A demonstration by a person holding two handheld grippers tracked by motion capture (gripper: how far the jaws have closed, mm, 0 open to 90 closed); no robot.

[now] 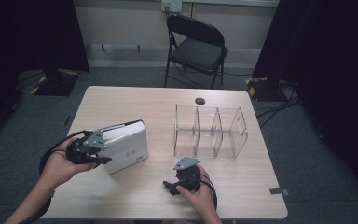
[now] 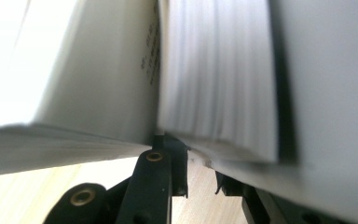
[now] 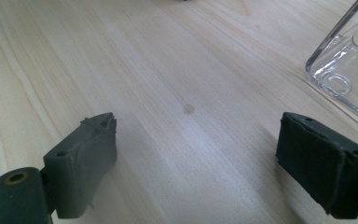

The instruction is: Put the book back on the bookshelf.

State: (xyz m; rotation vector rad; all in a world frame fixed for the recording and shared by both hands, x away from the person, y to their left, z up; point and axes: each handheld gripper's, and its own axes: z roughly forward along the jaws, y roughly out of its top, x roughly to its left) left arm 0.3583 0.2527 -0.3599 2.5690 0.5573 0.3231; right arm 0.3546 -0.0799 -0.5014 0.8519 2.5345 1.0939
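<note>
- The left gripper [image 1: 103, 150] is clamped on the near-left edge of the white book [image 1: 127, 144], which looks propped up off the bench [image 1: 135, 100].
- The right gripper [image 1: 187, 171], jaws wide apart and empty, rests near the clear organizer [image 1: 209, 131].

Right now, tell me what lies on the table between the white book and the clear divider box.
Nothing: in the high view, bare wooden table separates the white book from the clear divider box. The right gripper sits nearer the person, below that gap.
</note>
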